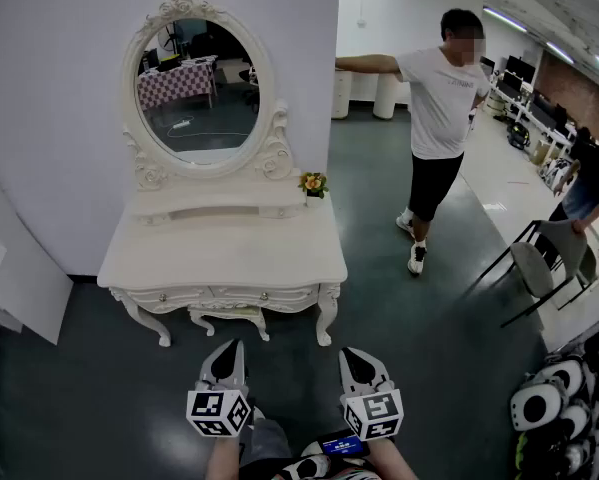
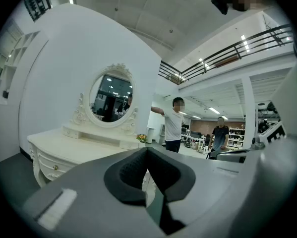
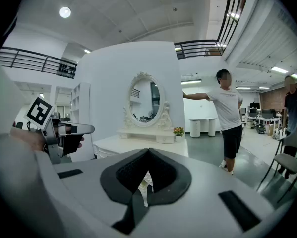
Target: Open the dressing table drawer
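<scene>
Hovering side by side at the near edge of the head view, the two grippers both have their jaws pressed together with nothing between them: the left gripper (image 1: 229,348) and the right gripper (image 1: 354,354) point towards the table, well apart from it. A strip of bare dark floor (image 1: 279,368) lies between their tips and the furniture.

Ahead stands one white dressing table (image 1: 224,253) against a white wall panel (image 1: 69,118). Its drawer (image 1: 214,295) runs along the near front edge under the top, flush and closed, with two small knobs (image 1: 162,296) on it. A stool (image 1: 225,314) is tucked beneath, just below the drawer front. On the table stand one oval mirror (image 1: 197,88) in a carved frame and one small flower pot (image 1: 313,183) at the far right corner.

To the right the floor opens wide. Two people are there: one in a white T-shirt (image 1: 441,98) with a hand on the panel's edge, another (image 1: 589,183) farther right, beside one grey chair (image 1: 544,258).
</scene>
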